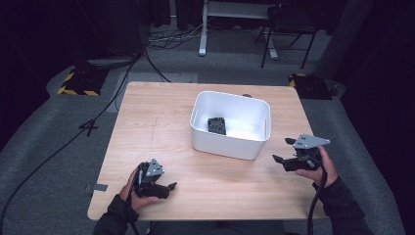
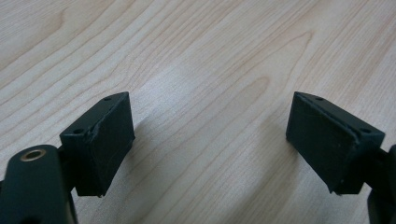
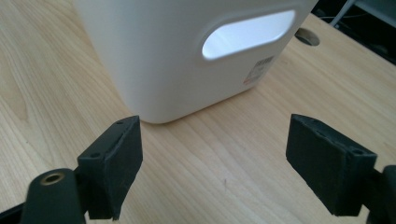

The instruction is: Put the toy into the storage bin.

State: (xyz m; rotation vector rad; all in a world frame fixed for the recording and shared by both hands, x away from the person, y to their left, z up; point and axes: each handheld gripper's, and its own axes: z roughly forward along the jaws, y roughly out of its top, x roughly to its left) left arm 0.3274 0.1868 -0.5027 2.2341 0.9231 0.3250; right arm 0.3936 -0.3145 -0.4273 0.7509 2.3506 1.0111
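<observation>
down at the near edge, the left gripper [image 1: 164, 188] sits low over the bare wooden table [image 1: 161, 112] in the person's left hand [image 1: 139, 188], its jaws spread well apart with nothing but wood grain between them. a little further in, on the other side, the right gripper [image 1: 284, 152] is held in the right hand [image 1: 318, 169] just above the tabletop, jaws apart too and clamped on nothing, pointing at the side of the white bin [image 1: 230, 147]. from the right gripper view that bin's wall [image 3: 154, 51] stands close ahead, its oval handle cutout [image 3: 247, 35] up and to the right. inside the bin, on its floor toward the far left corner, lies the small dark grey part [image 1: 217, 125], well apart from both grippers. both grippers look empty, so this reads as the moment before a reach into the bin. to do it well, the nearer gripper should lift clear of the rim before going in, come down from above rather than from the side, and keep the jaws wide until they straddle the part. the risk is clipping the rim and sliding the light bin across the table; the other gripper could steady it.
</observation>
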